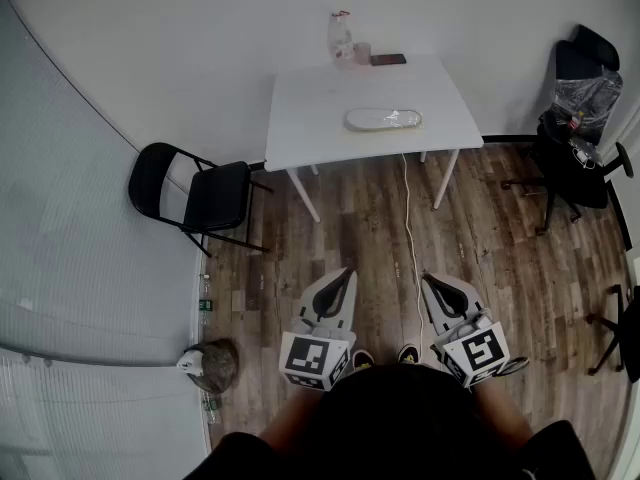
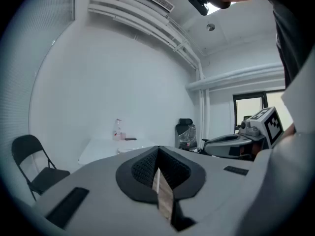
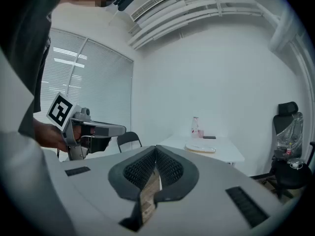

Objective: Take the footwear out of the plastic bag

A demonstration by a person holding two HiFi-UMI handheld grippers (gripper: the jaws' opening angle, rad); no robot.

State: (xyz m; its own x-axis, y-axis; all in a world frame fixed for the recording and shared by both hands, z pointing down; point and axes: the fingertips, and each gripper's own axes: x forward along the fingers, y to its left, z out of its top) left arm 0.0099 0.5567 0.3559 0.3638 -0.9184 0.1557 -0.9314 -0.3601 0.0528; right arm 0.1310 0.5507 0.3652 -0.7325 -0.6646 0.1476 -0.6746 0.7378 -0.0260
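- Left gripper [image 1: 347, 273]: pale grey shell that narrows to a point, with a black teardrop inset on top. In its own view, black ribbed pads [image 2: 143, 167] line a V-shaped recess.
- Right gripper [image 1: 428, 281]: the same grey shell and black inset, with matching ribbed pads [image 3: 170, 168].
- Marker cubes: a left cube [image 1: 315, 359] and a right cube [image 1: 481, 351] sit at each shell's 6 o'clock end. Both are white with black square patterns.
- Black top [image 1: 420, 418], worn by the person.
- Head camera [image 2: 201, 2]: small and black, at 1 o'clock in the left gripper view.
- Shoes [image 1: 408, 352]: seemingly dark with yellow-green toes, and mostly hidden.
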